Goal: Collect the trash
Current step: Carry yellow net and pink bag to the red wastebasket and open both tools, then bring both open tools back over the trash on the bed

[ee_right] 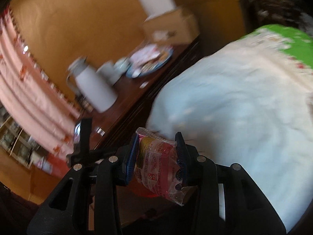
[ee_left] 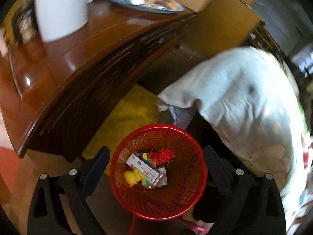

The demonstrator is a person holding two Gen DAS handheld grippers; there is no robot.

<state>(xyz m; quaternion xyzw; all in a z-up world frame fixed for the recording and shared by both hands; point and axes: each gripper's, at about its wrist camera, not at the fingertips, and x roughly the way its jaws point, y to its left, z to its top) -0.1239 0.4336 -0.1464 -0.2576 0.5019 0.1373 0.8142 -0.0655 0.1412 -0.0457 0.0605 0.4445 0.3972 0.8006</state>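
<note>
1. Left gripper (ee_left: 156, 166), lower centre of its view: jaws spread wide, nothing between them, above the red plastic mesh wastebasket (ee_left: 187, 192).
2. Basket holds a white printed carton (ee_left: 143, 166), a yellow wad (ee_left: 133, 176) and red shreds (ee_left: 162, 154).
3. Right gripper (ee_right: 157, 154), lower centre: pinching a crinkled pink-and-clear snack wrapper (ee_right: 156, 166).
4. Farther back, dark wooden table (ee_left: 78, 58) carrying a white jug (ee_left: 60, 9), upper left.

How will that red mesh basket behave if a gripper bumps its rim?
The red mesh basket looks like thin plastic with only a few scraps inside, so it is probably light and apt to slide or tip. Its round rim narrows toward the base, so it may roll if knocked over.
</note>
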